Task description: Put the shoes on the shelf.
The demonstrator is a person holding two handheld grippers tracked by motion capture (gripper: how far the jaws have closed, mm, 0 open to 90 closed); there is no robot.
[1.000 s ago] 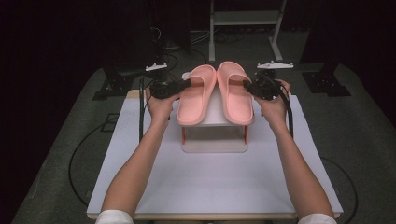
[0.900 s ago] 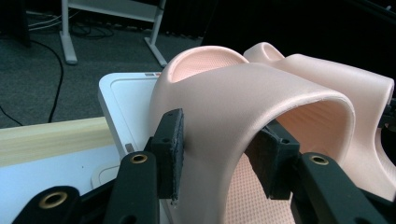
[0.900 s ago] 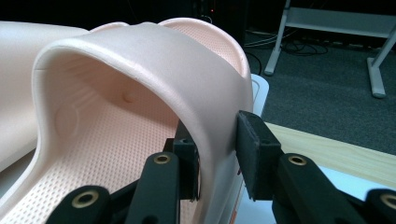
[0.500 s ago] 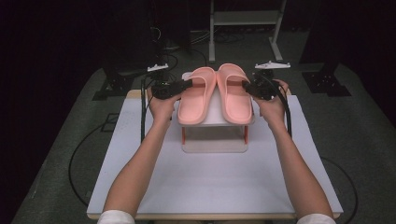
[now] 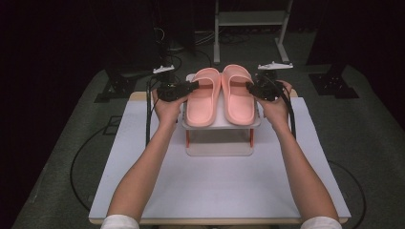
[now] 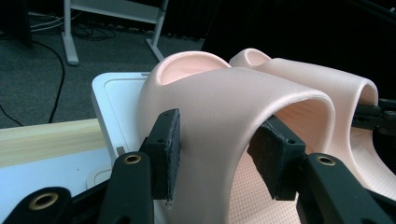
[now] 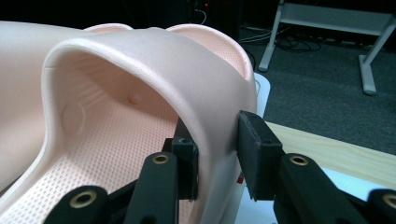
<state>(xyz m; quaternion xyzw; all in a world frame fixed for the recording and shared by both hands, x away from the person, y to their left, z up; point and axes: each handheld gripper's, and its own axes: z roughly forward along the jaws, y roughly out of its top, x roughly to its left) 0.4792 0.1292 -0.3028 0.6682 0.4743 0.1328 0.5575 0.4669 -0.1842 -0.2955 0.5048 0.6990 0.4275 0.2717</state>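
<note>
Two pink slide slippers lie side by side on a small white rack at the back of the table. My left gripper comes in from the left and is shut on the arched strap of the left slipper. In the left gripper view one pad presses the outside of that left slipper and the other sits under the arch, with my left gripper straddling the strap wall. My right gripper holds the strap of the right slipper the same way. My right gripper pinches that right slipper.
The rack stands on red legs over a white base on the white table top, which has a wooden back edge. Beyond the table are dark floor, cables and a metal frame stand. Both forearms stretch across the table.
</note>
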